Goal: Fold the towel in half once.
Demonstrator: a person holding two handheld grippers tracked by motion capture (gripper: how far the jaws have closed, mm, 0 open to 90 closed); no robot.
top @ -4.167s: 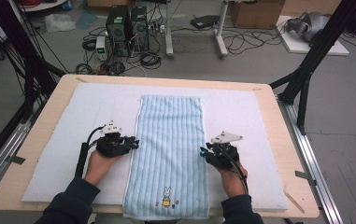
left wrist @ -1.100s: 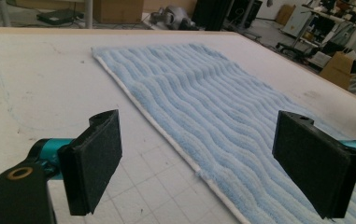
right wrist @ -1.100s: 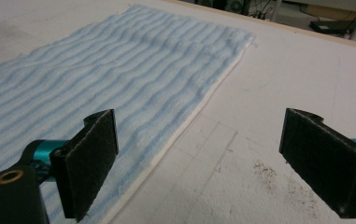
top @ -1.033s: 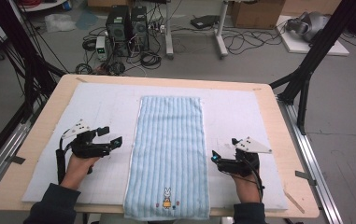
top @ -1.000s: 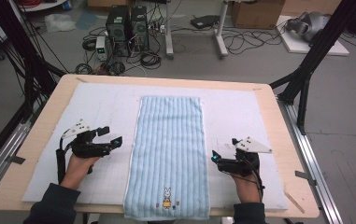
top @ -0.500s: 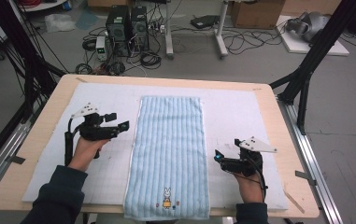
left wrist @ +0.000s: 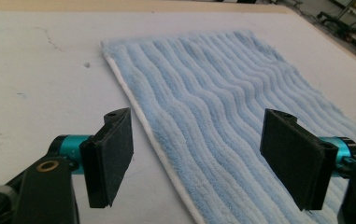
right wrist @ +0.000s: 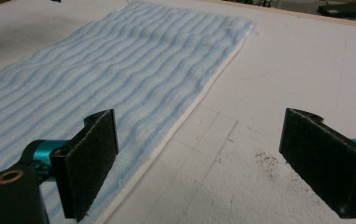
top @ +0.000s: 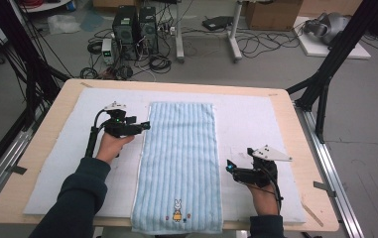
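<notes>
A light blue striped towel (top: 179, 163) lies flat and lengthwise on a white mat (top: 256, 119), with a small rabbit motif (top: 177, 210) at its near end. My left gripper (top: 144, 126) points at the towel's left edge, near the far end. Its jaws have just been closing a little and stand open; in the left gripper view (left wrist: 202, 154) the towel's white-trimmed edge (left wrist: 166, 158) lies below the gap, untouched by the pads. My right gripper (top: 230, 167) rests open beside the towel's right edge. In the right gripper view (right wrist: 208, 163) the towel (right wrist: 96, 79) passes under the left pad.
The mat covers most of a wooden table (top: 52, 119). Black frame posts (top: 325, 74) stand at the table's right and left corners. Computer boxes (top: 134, 25) and cables lie on the floor beyond the far edge.
The left hand has moved away from the person along the towel's left edge and closer to it. The right hand has stayed where it was.
</notes>
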